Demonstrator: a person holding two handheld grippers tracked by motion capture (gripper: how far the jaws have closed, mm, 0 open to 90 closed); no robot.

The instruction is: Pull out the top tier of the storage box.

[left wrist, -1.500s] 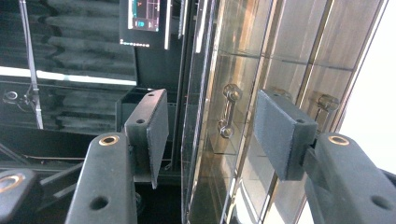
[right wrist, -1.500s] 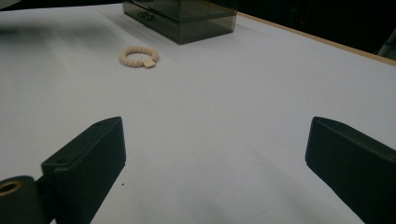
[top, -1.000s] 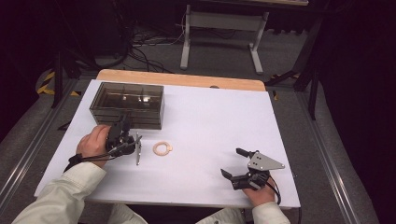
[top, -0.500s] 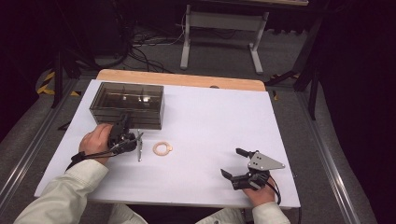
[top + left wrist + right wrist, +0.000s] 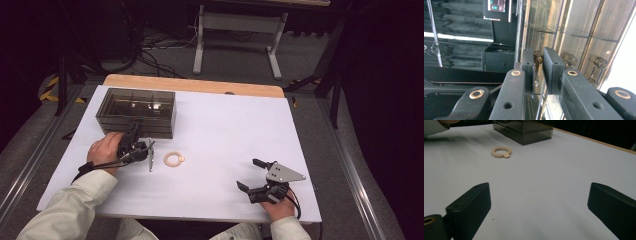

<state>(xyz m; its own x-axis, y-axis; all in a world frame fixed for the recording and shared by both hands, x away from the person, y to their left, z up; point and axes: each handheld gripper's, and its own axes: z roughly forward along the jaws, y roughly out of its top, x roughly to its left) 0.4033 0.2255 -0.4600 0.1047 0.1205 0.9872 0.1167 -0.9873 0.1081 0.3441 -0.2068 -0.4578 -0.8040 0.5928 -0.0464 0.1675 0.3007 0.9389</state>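
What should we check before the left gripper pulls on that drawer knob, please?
1. Drawer knob sits between the jaws of the left gripper, which have just been closing: ok.
2. Pads firmly pressing the knob: cannot tell.
3. Bracelet lies apart from the left gripper: ok.
4. Right gripper open, away from the box: ok.
5. Box braced against sliding: not ok, nothing holds it.

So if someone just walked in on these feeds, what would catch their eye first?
Probably the smoky transparent drawer box at the far left of the white table, with the left gripper pressed up to its front, jaws just closing around a small knob. Next, the pale beaded ring lying alone mid-table. The right gripper rests near the front edge, jaws wide open and holding nothing.
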